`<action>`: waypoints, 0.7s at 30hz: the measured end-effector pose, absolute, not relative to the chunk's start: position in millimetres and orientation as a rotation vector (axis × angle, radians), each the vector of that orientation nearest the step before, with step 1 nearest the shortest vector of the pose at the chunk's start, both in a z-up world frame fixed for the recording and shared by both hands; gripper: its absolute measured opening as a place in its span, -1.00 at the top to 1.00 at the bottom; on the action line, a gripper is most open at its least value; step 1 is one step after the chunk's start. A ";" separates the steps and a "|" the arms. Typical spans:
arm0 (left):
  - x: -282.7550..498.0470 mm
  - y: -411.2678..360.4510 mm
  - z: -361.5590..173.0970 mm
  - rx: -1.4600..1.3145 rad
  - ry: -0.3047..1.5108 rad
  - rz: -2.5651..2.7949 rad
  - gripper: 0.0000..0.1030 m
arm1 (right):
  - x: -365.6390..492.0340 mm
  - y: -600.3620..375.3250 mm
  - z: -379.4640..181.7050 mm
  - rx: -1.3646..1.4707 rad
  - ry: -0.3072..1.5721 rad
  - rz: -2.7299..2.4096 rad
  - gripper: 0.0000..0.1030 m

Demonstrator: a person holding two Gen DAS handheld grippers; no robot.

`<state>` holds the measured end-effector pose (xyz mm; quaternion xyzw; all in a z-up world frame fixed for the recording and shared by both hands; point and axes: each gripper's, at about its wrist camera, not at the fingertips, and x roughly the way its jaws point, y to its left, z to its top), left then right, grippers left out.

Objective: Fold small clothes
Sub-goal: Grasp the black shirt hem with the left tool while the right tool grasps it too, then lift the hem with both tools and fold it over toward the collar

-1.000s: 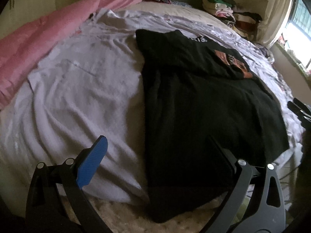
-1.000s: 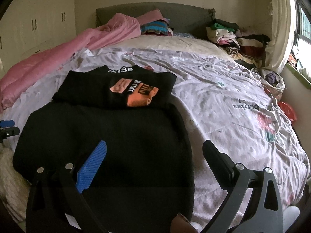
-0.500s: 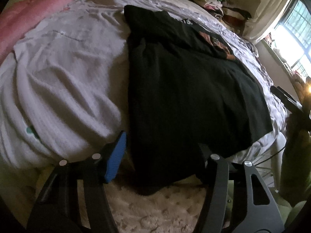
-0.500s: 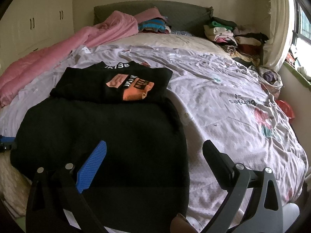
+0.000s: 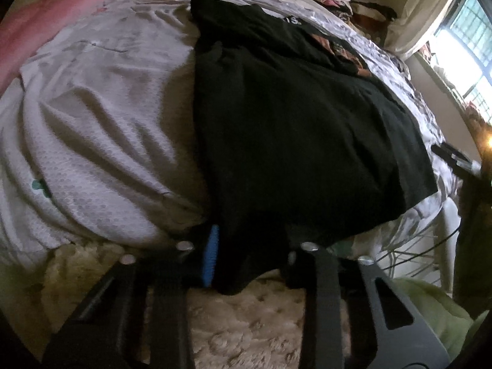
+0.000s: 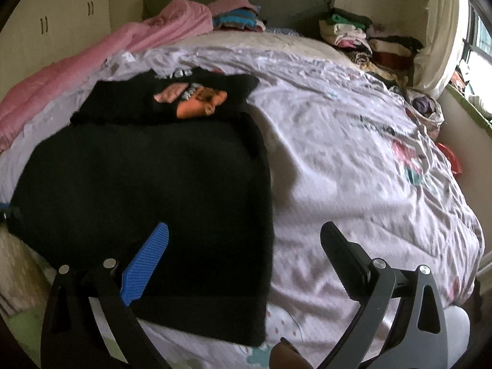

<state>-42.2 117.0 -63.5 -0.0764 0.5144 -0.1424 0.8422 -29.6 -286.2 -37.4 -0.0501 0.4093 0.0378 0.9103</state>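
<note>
**Left gripper at the shirt's hanging corner, right gripper spread above the hem**

While the black cotton T-shirt with an orange and white chest print (image 6: 147, 190) lies flat on the left half of the bed, its top part is folded down so the print faces up near the far end. The shirt's near left corner hangs over the mattress edge. The left gripper (image 5: 249, 258) sits at that corner, its blue ribbed pad on one side of the cloth and its black finger on the other, close around the fabric; whether they actually pinch it, cannot tell from the blur and shadow. The right gripper (image 6: 243, 255) hovers over the shirt's near right corner, fingers wide apart, nothing between them but the hem and bedding below. The blue ribbed pad (image 6: 144, 267) sits over black cloth; the black finger sits over the white printed bedsheet (image 6: 353, 160). A pink quilt (image 6: 92, 58) runs along the left side of the bed. Stacks of folded clothes (image 6: 356, 37) sit by the grey headboard (image 6: 276, 3). A cream shaggy rug (image 5: 264, 323) lies under the left gripper.
</note>
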 end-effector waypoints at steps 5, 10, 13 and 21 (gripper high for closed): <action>-40.6 116.5 -68.7 -0.169 1.099 -0.299 0.65 | -39.3 -297.3 -51.8 -0.075 0.907 0.119 -0.89; -39.3 115.4 -72.5 -0.164 1.107 -0.296 0.60 | -46.7 -304.7 -62.7 -0.048 0.977 0.172 -0.27; -37.8 116.3 -74.9 -0.168 1.110 -0.298 0.57 | -46.8 -308.8 -73.8 -0.035 1.025 0.190 -0.03; -37.6 118.7 -73.5 -0.179 1.106 -0.287 0.72 | -49.5 -296.4 -70.2 -0.054 1.010 0.271 0.84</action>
